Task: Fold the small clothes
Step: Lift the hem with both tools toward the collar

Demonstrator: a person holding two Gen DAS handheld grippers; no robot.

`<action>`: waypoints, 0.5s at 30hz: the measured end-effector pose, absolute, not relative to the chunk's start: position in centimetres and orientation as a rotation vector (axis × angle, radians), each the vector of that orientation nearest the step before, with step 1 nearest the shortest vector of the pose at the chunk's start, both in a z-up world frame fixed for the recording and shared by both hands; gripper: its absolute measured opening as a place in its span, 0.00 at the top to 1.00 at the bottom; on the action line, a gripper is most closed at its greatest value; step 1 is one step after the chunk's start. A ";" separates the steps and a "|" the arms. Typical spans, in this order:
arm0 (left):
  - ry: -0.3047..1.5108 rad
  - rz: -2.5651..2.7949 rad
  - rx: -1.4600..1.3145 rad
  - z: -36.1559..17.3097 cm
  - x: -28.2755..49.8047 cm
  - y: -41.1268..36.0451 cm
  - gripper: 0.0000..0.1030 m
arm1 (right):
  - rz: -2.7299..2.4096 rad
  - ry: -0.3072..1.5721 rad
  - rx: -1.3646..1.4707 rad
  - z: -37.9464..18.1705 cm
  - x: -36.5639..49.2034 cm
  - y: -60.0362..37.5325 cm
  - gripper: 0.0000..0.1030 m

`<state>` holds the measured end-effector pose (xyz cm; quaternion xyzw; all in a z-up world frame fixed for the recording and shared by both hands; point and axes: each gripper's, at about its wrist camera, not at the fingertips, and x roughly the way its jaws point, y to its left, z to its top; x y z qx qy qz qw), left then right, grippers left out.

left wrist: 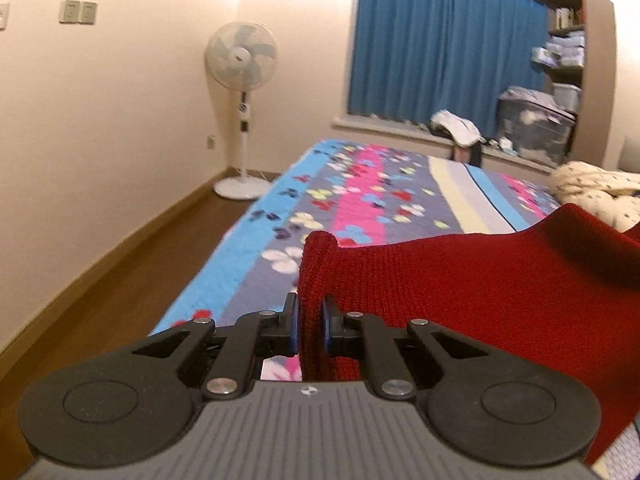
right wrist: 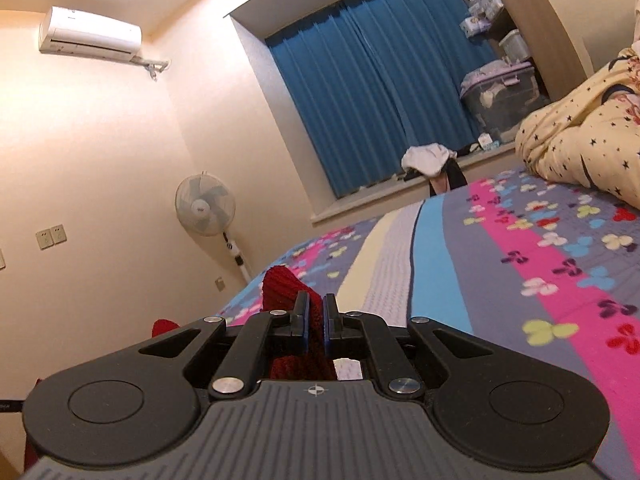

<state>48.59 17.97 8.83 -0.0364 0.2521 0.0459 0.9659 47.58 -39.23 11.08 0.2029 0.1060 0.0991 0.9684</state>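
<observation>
Both grippers are up off the bed here, and each has a bite of the red knit garment. The left gripper is clamped on one edge, the fabric bunched thick between its blue pads with a rounded corner poking up just above them. From there the knit runs off to the right in a broad, sagging sheet, held above the flowered bedspread.

Over in the right wrist view, the right gripper is pinched on another part of the same red piece, a ribbed tuft standing up just past its fingers. A further scrap of red peeks out low on the left; whether it is a sleeve or a hem cannot be told.

So the step in hand looks like spreading the piece out before the fold. To do it well, the two grips want to pull gently apart until that sag goes flat, level with each other, then lower together so the far part touches the bedspread first and the rest lays down smooth. Knit stretches, so a hard tug would distort it. The grip on the left is bulky, and some layers could slip out.

There is room: the star-print quilt sits well apart, up by the far end of the bed.
</observation>
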 end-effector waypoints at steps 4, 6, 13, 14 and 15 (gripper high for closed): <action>0.506 0.150 -0.063 7.4 50.9 18.2 0.89 | 0.153 0.215 0.399 10.0 50.5 -37.9 0.94; 0.577 0.157 -0.060 5.2 52.9 18.2 0.88 | 0.088 0.312 0.398 8.4 52.8 -37.6 0.93; 0.884 0.147 -0.178 0.8 56.6 19.4 0.73 | -0.111 0.819 0.418 0.1 57.6 -39.9 0.85; 0.901 0.131 -0.236 1.0 56.6 19.9 0.63 | -0.095 0.803 0.456 0.3 57.4 -40.6 0.80; 0.922 0.110 -0.296 1.2 56.5 20.6 0.58 | -0.068 0.768 0.496 0.7 57.0 -41.4 0.66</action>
